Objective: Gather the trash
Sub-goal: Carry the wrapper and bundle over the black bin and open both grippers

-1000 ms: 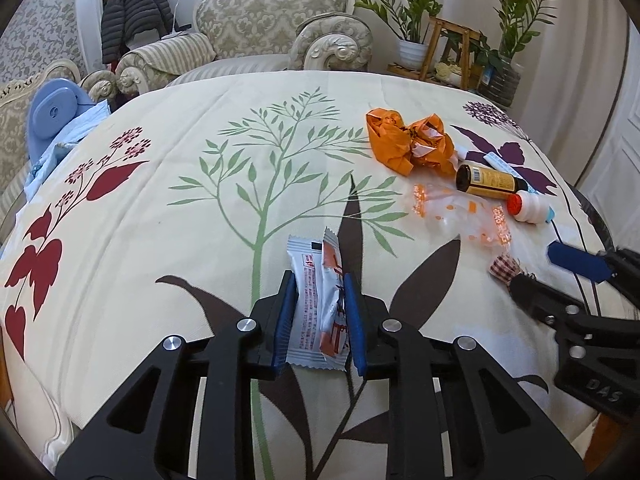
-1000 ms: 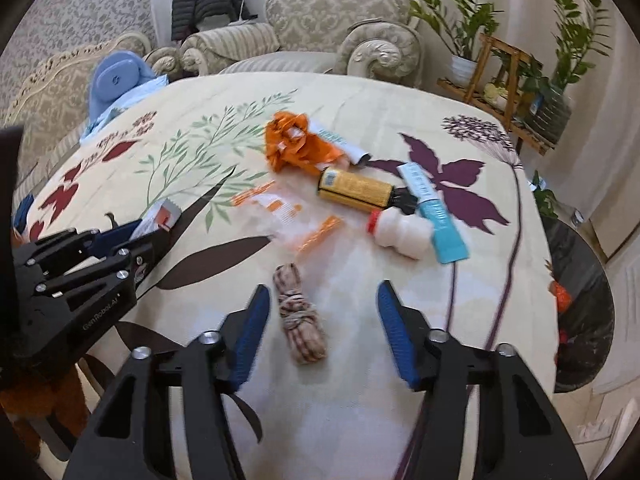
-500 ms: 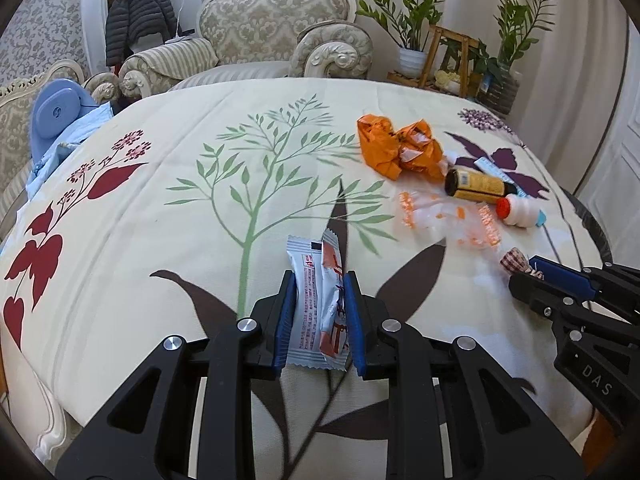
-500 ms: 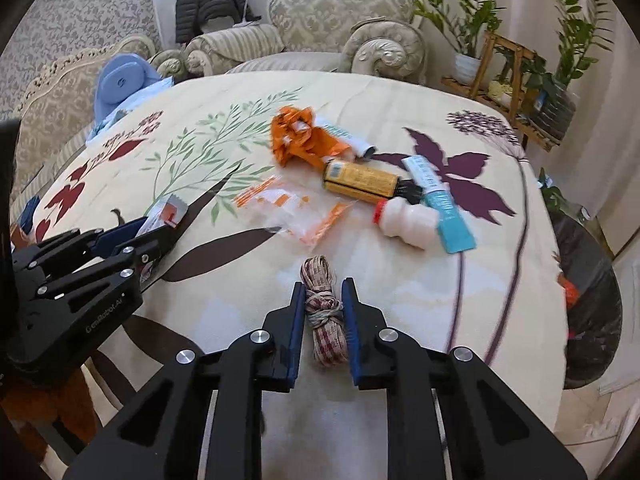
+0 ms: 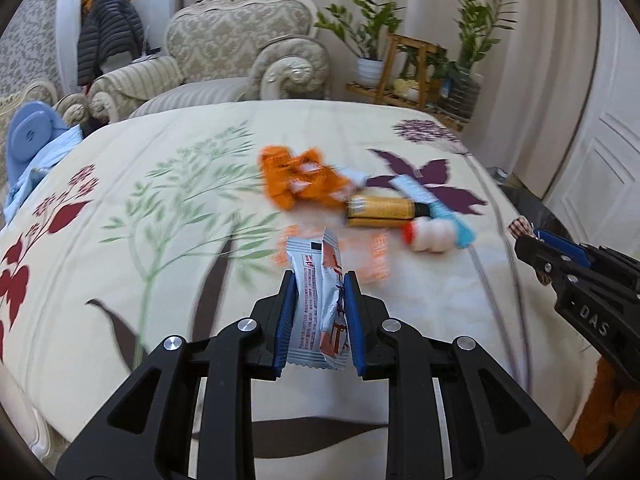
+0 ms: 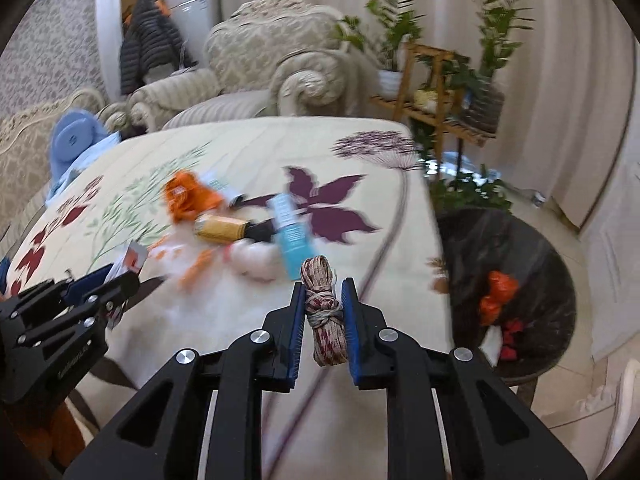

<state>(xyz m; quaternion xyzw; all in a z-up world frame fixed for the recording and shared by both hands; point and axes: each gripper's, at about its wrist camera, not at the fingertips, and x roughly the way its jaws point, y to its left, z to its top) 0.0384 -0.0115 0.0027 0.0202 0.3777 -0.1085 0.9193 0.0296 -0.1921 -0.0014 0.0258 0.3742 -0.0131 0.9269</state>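
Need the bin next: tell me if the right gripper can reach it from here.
Probably yes. The right gripper, shut on the rope bundle, is off the table, and the bin stands open just past the table's edge with nothing between.

Floral-clothed table (image 5: 120,280), orange wrapper (image 5: 296,180), brown bottle (image 5: 380,212), white bottle (image 5: 430,238) (blurred), blue tube (image 6: 290,232)

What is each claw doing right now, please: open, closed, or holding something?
Left claw: closed on the snack wrapper.
Right claw: closed on the rope bundle.
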